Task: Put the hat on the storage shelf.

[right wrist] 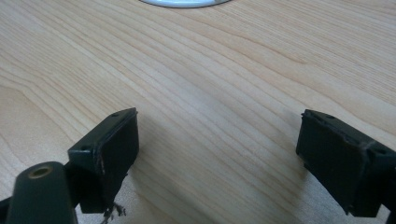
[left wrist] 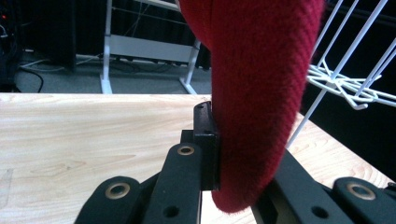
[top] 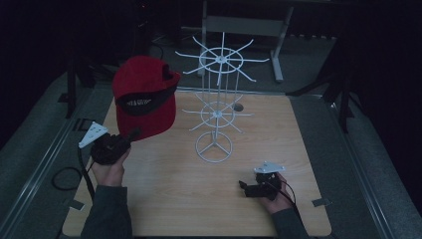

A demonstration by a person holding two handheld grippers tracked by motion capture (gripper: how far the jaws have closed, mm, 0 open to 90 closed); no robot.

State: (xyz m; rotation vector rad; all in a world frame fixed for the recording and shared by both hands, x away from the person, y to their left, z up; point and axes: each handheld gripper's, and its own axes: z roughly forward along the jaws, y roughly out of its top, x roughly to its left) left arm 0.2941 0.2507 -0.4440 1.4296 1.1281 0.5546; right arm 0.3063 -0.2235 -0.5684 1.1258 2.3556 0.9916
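Two grippers: one in each hand over the wooden table (top: 164, 199).
High view, left gripper (top: 133, 134): raised at the table's left side, jaws closed on the lower edge of the red cap (top: 145, 94), which hangs clear above the tabletop.
High view, rack (top: 215, 99): white wire stand, upright at the table's middle, just right of the cap and apart from it.
High view, right gripper (top: 242, 185): low by the near right of the table, well apart from the cap.
Left gripper view: red fabric (left wrist: 254, 93) pinched between the two black jaws; white wire arms (left wrist: 345, 84) at right, beyond it.
Right gripper view: jaws (right wrist: 219, 154) spread wide over bare wood, nothing between them; the rack's white base ring (right wrist: 184, 3) at the top edge.
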